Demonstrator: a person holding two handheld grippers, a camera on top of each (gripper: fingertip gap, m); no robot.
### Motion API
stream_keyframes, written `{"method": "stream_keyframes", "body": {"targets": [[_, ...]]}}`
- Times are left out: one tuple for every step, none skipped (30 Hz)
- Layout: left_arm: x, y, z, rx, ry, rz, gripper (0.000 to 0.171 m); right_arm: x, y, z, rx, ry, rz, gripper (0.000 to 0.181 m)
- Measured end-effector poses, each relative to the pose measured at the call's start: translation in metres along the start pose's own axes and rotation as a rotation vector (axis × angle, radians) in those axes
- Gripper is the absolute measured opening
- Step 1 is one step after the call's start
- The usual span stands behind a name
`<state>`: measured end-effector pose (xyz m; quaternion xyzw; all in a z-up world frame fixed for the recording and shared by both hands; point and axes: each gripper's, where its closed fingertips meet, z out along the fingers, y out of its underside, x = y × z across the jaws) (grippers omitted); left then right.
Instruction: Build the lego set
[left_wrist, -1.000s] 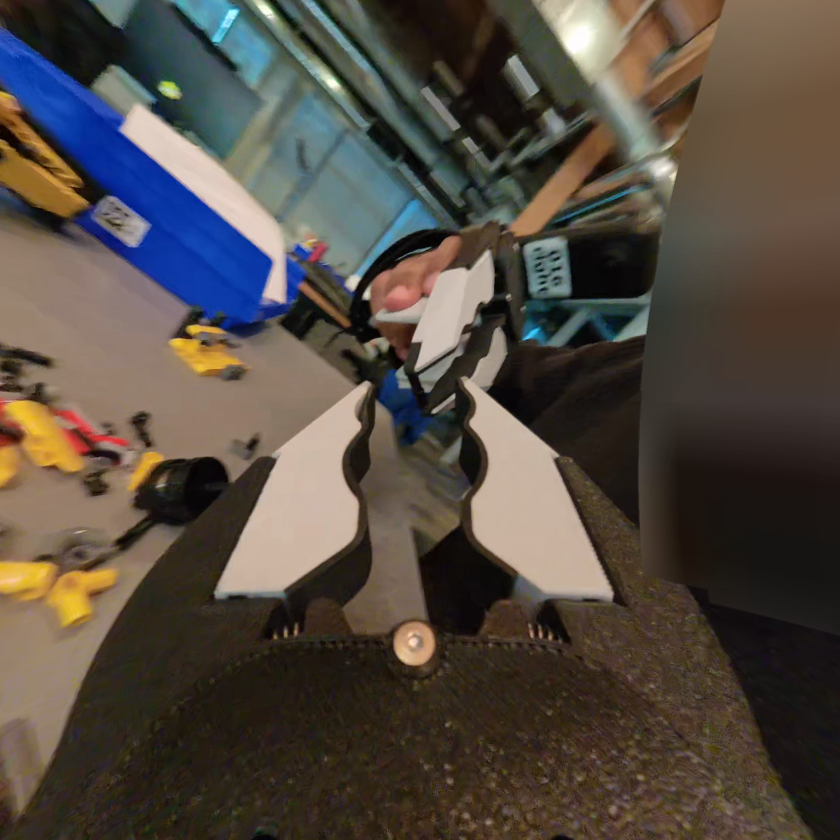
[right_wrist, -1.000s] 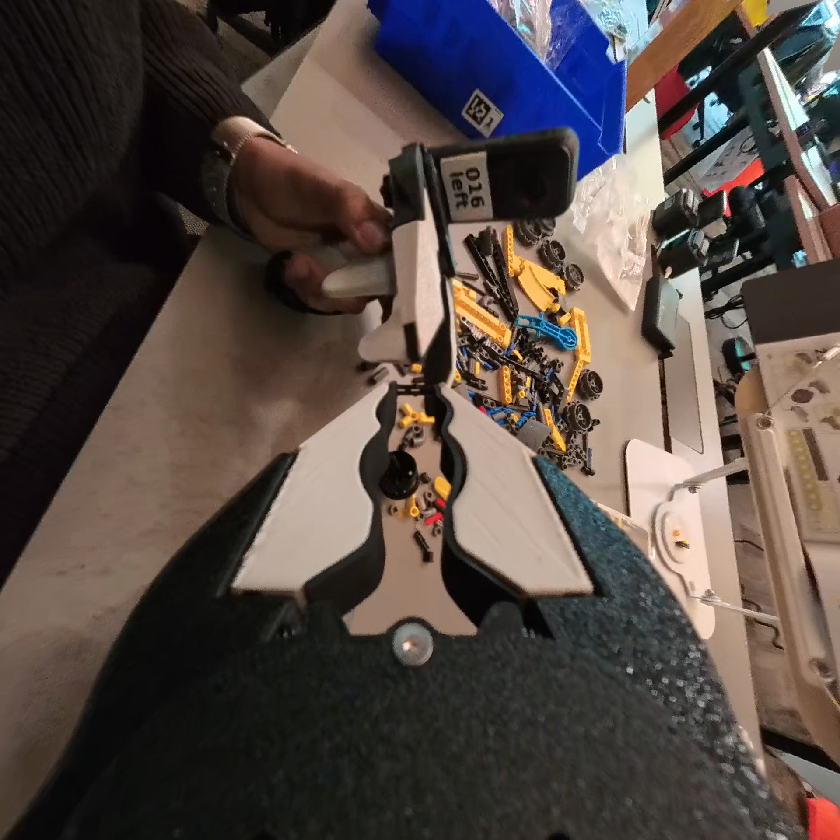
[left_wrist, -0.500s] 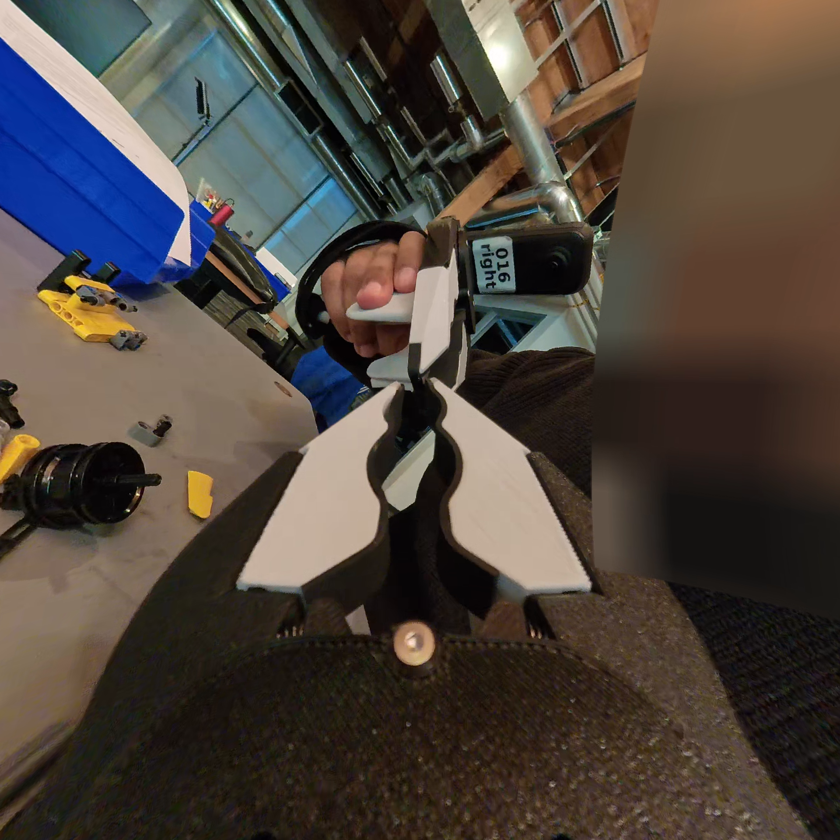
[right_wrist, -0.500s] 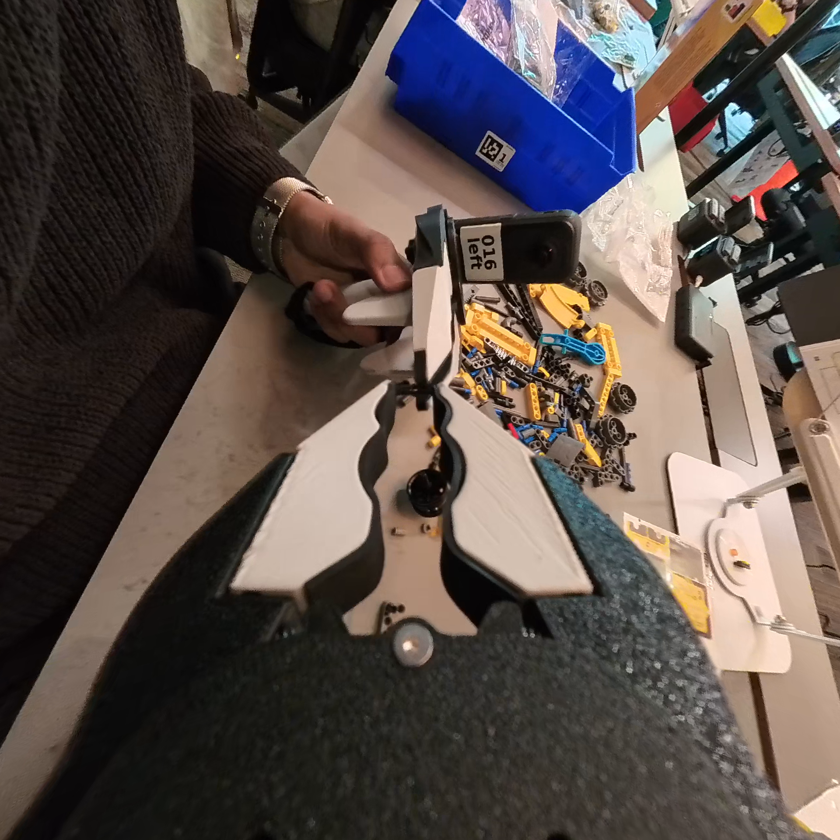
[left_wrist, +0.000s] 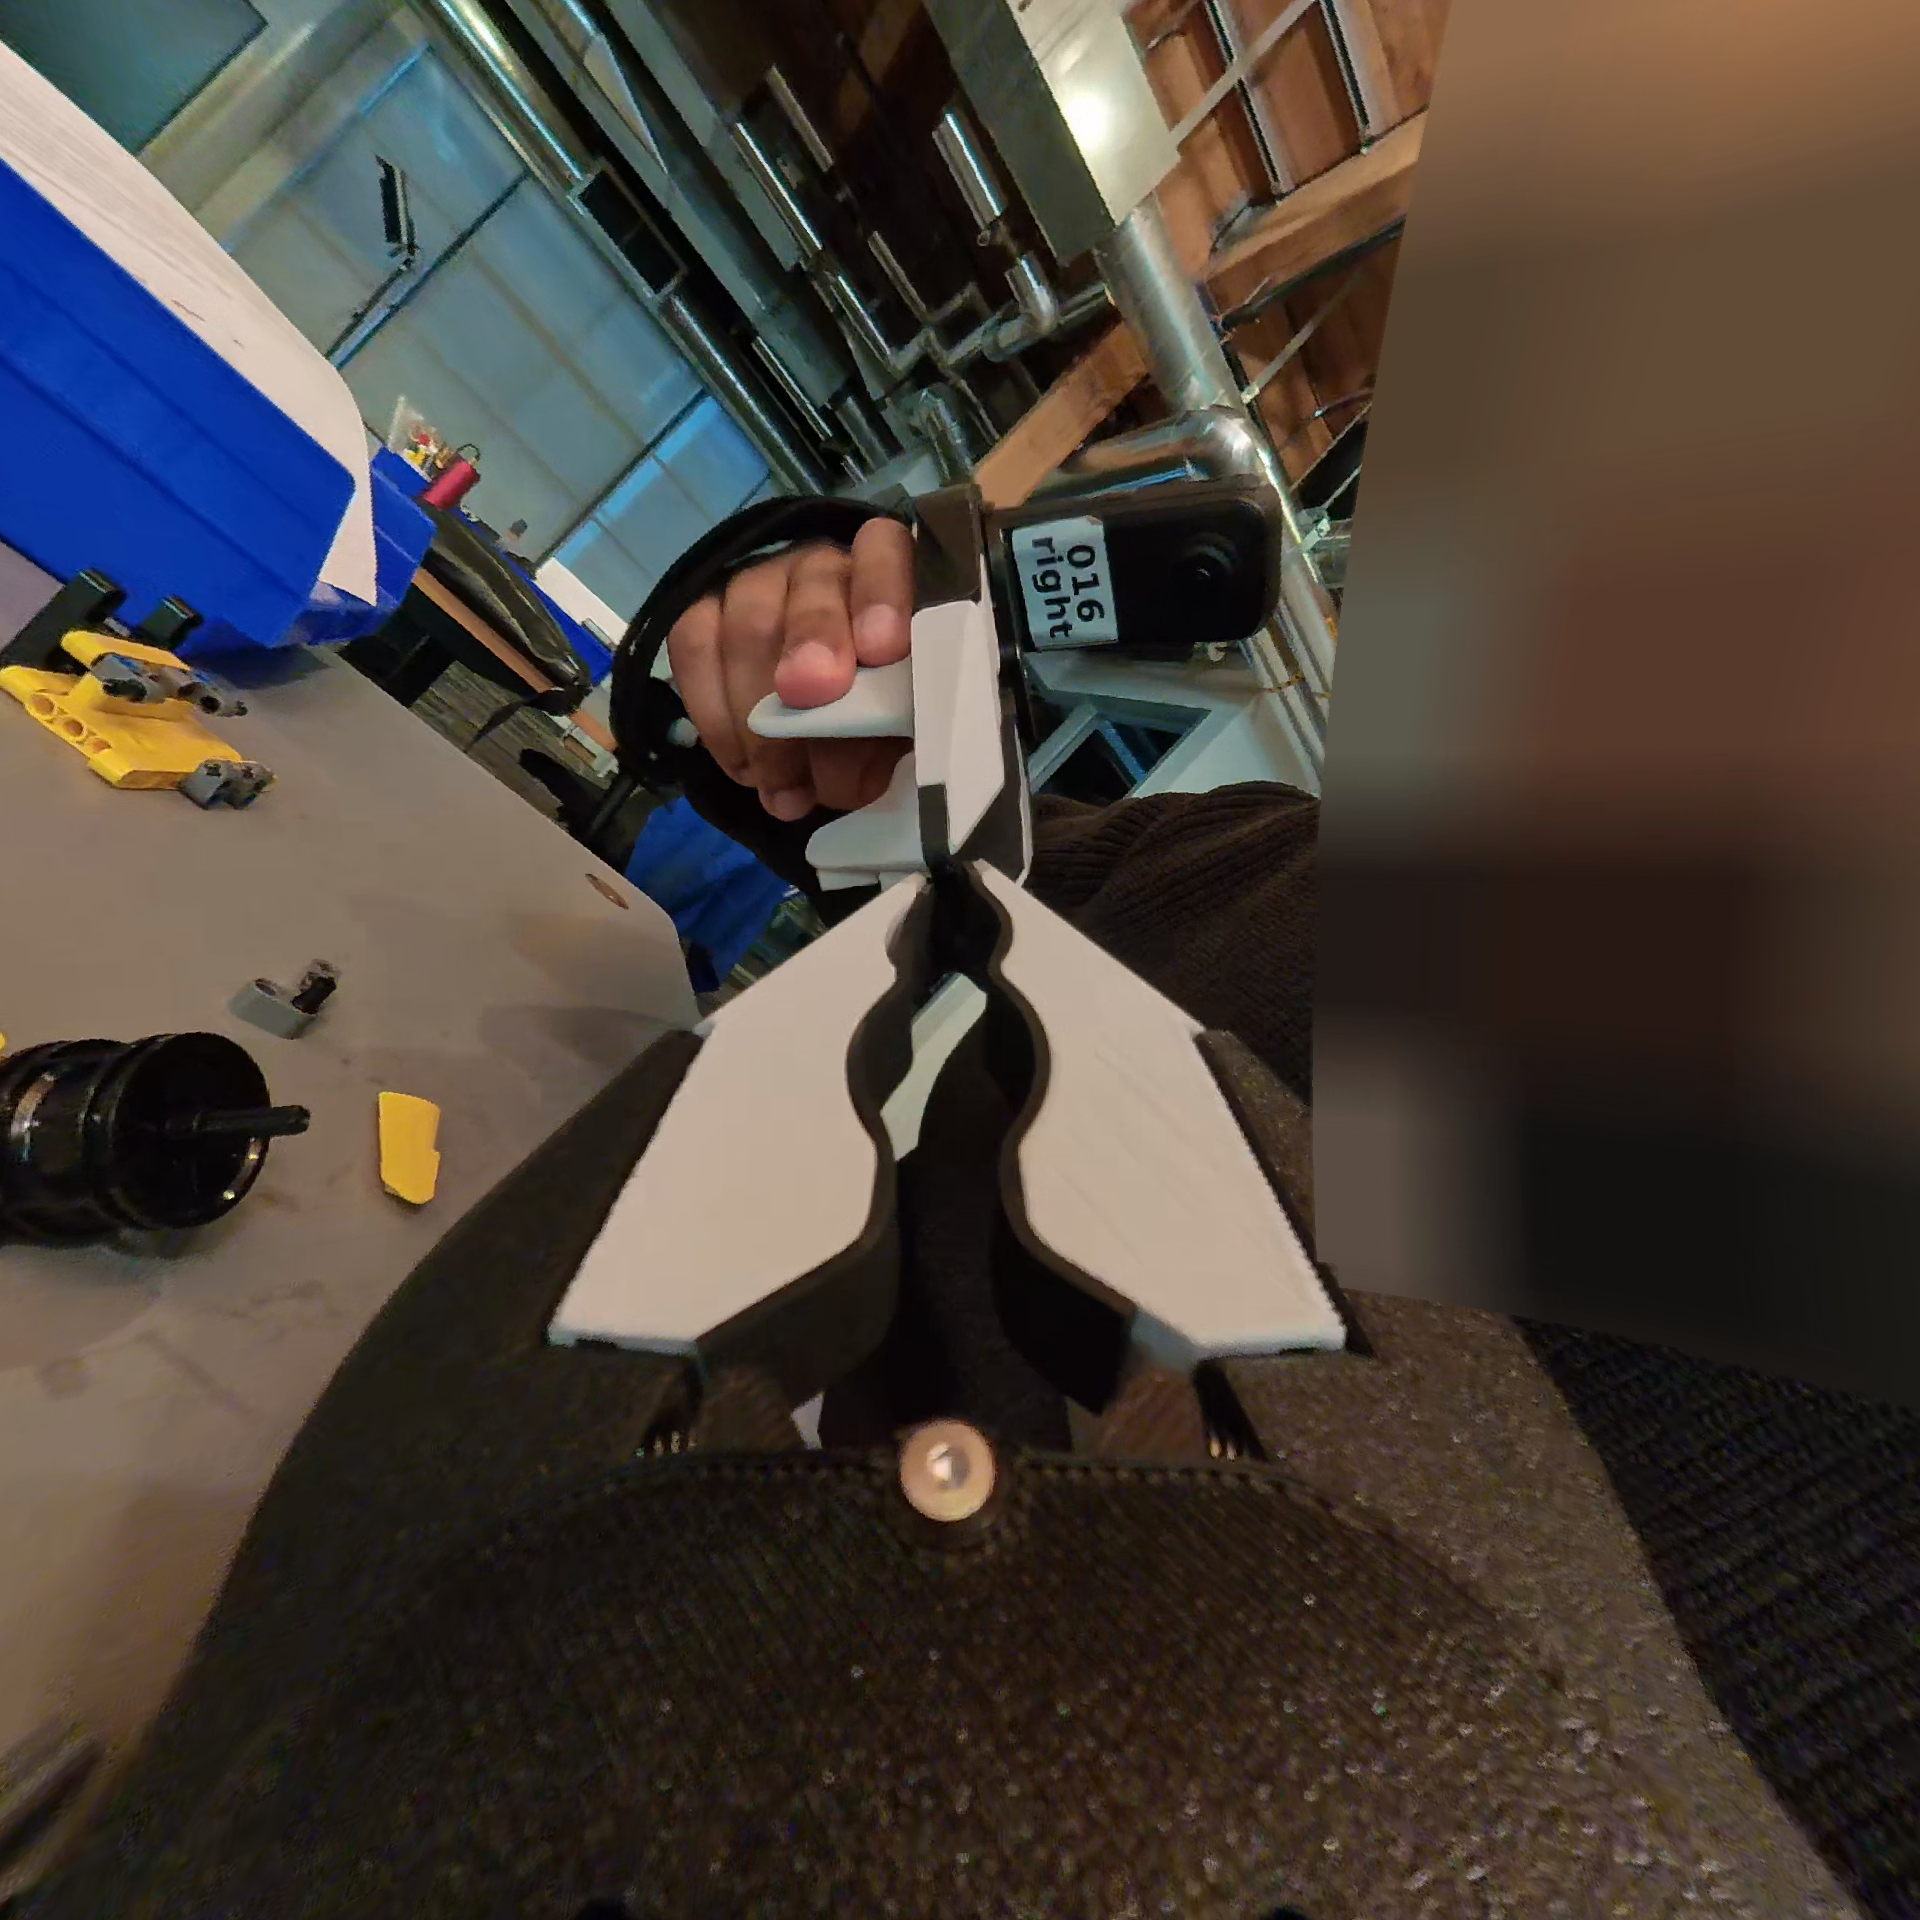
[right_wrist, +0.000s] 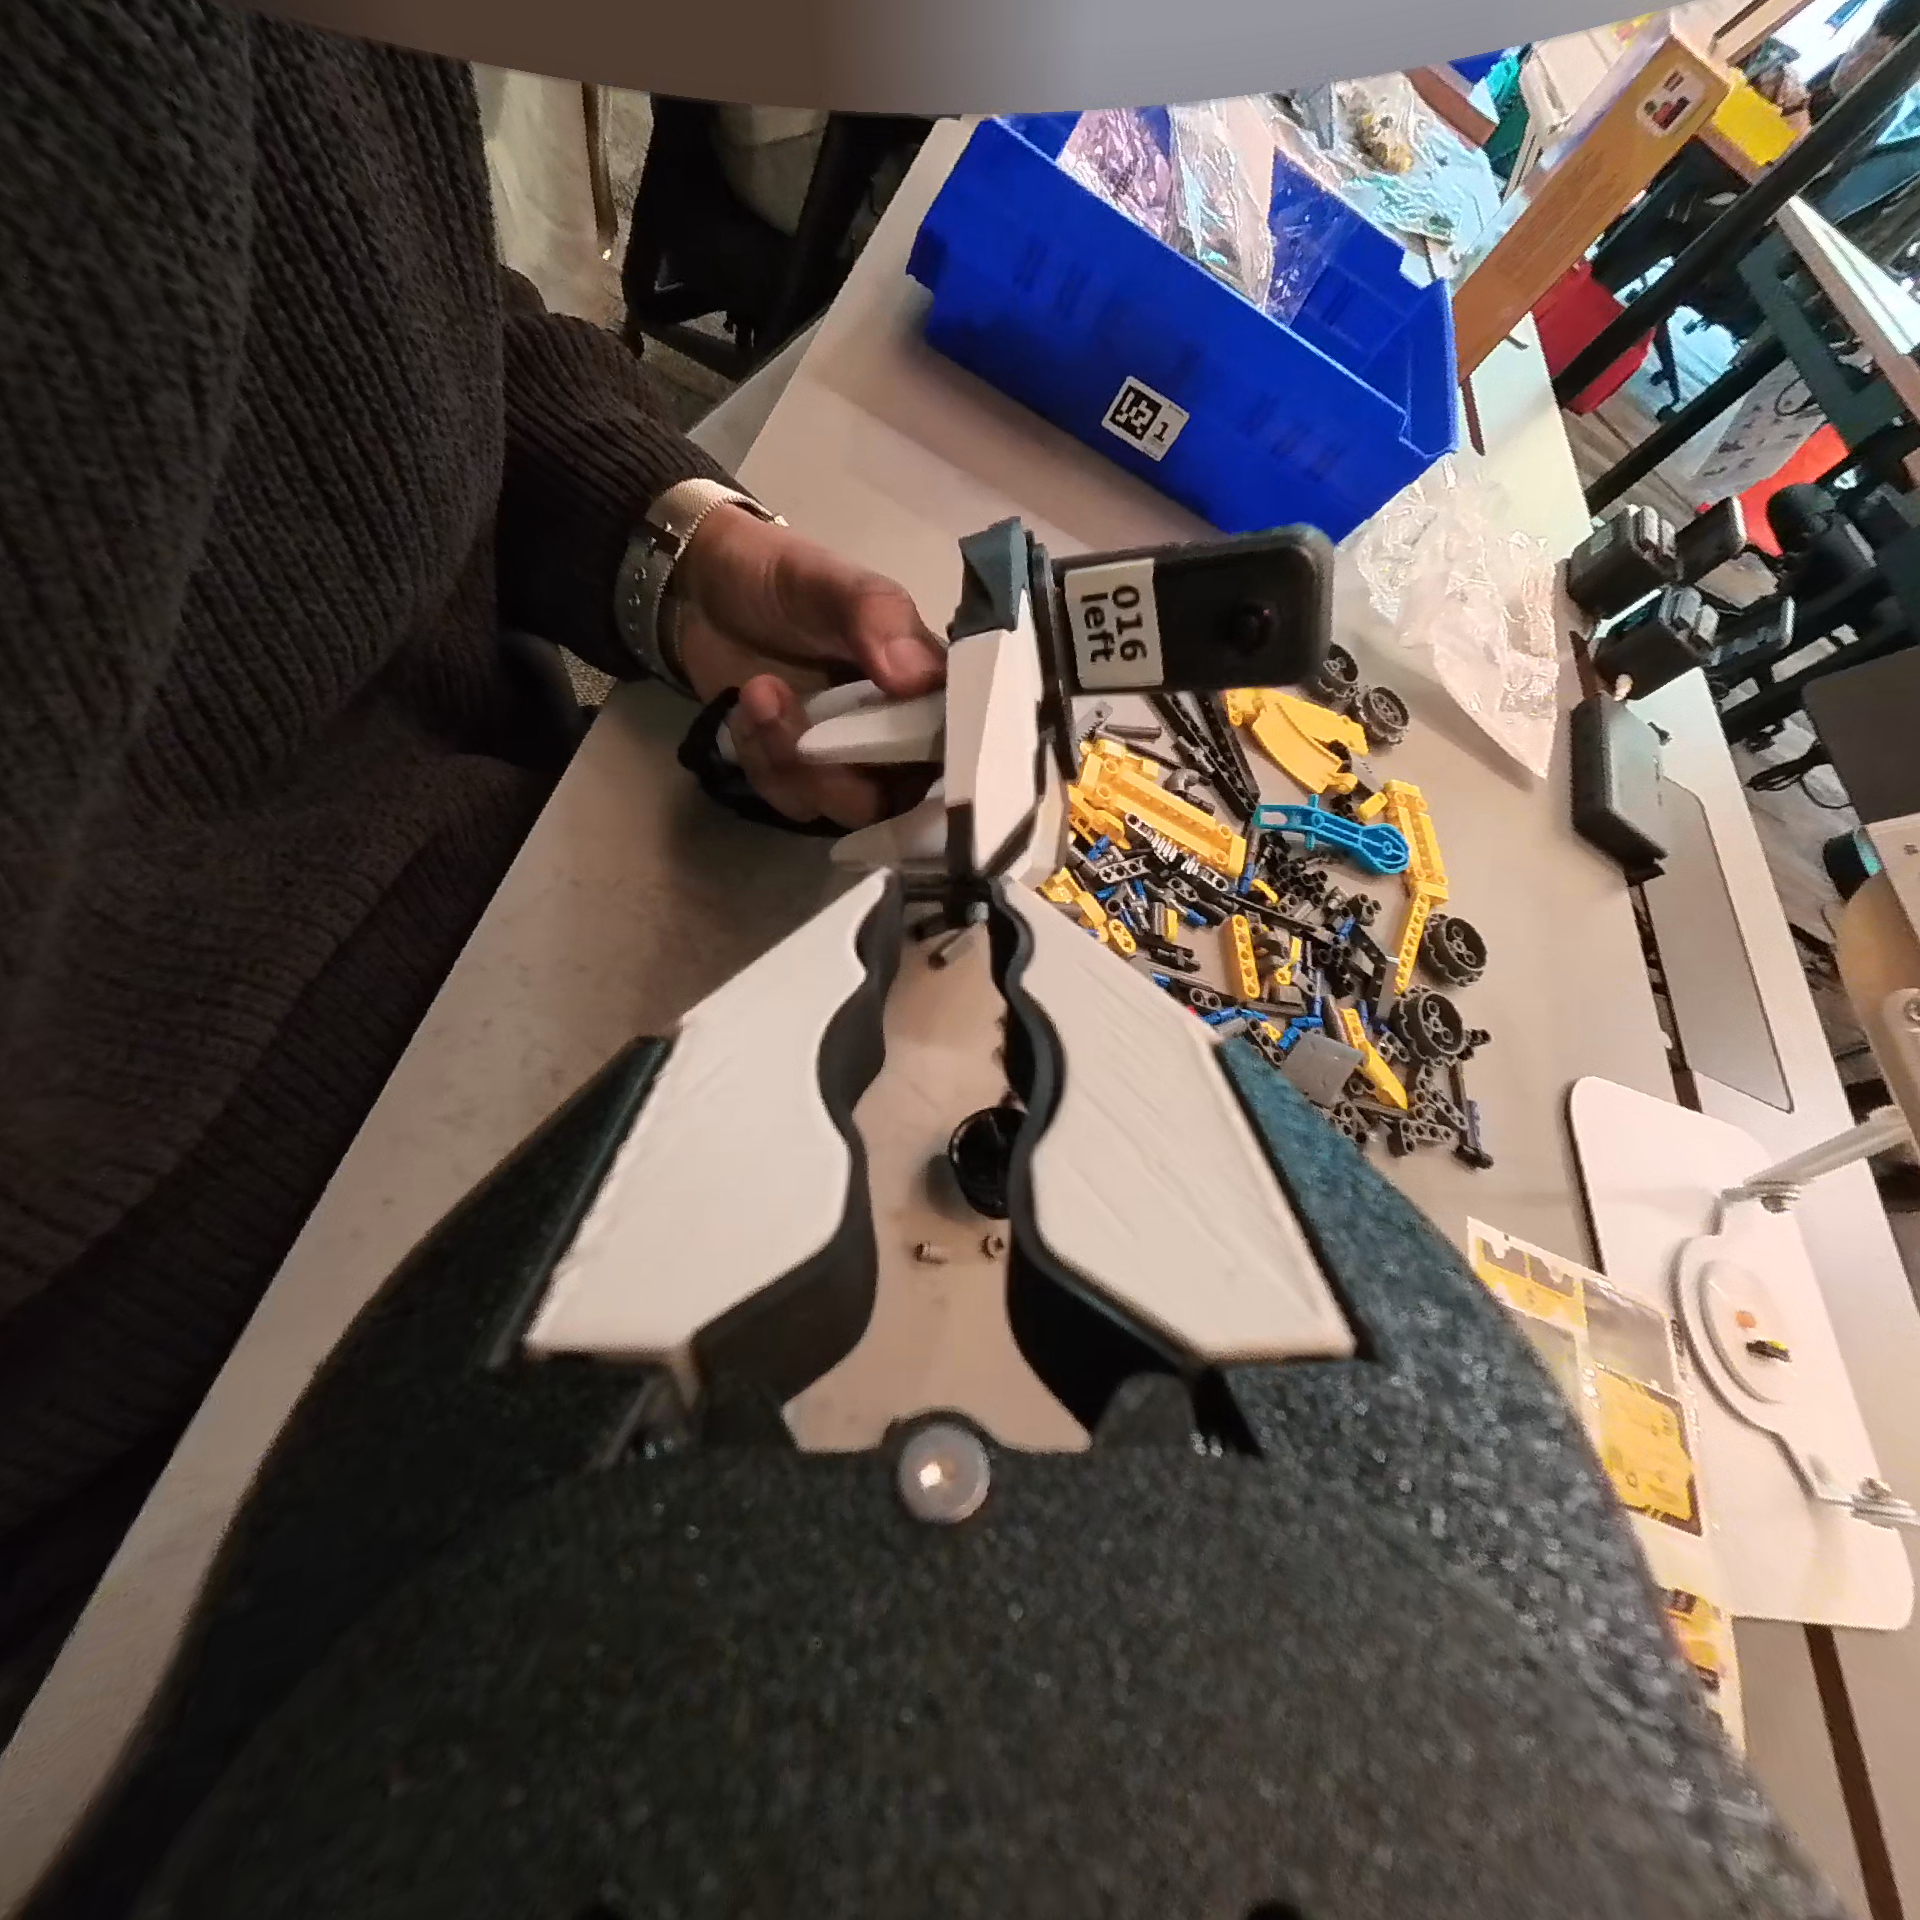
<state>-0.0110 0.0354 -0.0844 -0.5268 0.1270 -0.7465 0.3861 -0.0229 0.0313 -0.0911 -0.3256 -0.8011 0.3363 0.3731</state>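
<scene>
Here the left claw (left_wrist: 948, 894) and right claw (right_wrist: 940, 896) meet tip to tip above the desk (right_wrist: 582, 935); the left's tips nearly together, the right's slightly apart, grip unclear.

Right gripper (right_wrist: 940, 894) tips slightly apart, meeting left gripper (right_wrist: 961, 883) tips above table (right_wrist: 582, 935); small dark piece between them; brick pile (right_wrist: 1288, 894) beside.

My left hand-held gripper (left_wrist: 948, 883) has its jaws almost together, with something small and dark between the tips; I cannot tell whether it is gripped. My right hand-held gripper (right_wrist: 943, 891), jaws slightly apart, meets it tip to tip above the grey desk (left_wrist: 416, 935). Below lies a black plastic wheel hub with an axle (right_wrist: 982, 1148), beside a pile of yellow, black and blue plastic building pieces (right_wrist: 1299, 914).
</scene>
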Motion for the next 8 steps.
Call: {"method": "stream_keyframes", "body": {"targets": [[0.000,-0.002,-0.001,0.009,-0.005,0.004,0.000,0.002,0.001,0.001,-0.002,0.016,0.005,0.018],[-0.001,-0.004,-0.003,0.024,-0.012,0.007,0.000,0.007,0.002,0.001,-0.001,0.051,0.012,0.027],[-0.002,-0.008,-0.005,0.047,-0.022,0.009,0.000,0.013,0.002,0.001,0.001,0.094,0.017,0.036],[-0.004,-0.013,-0.009,0.077,-0.033,0.010,0.000,0.019,0.003,0.000,0.001,0.144,0.018,0.041],[-0.005,-0.018,-0.013,0.115,-0.041,0.009,0.000,0.026,0.003,-0.001,-0.001,0.206,0.008,0.044],[-0.006,-0.025,-0.019,0.156,-0.047,0.005,0.000,0.034,0.004,-0.001,-0.001,0.281,-0.008,0.046],[-0.007,-0.030,-0.024,0.197,-0.052,0.000,0.000,0.040,0.003,-0.002,0.002,0.355,-0.023,0.046],[-0.007,-0.036,-0.029,0.237,-0.052,-0.006,0.001,0.045,0.002,-0.001,0.008,0.424,-0.034,0.044]]}}
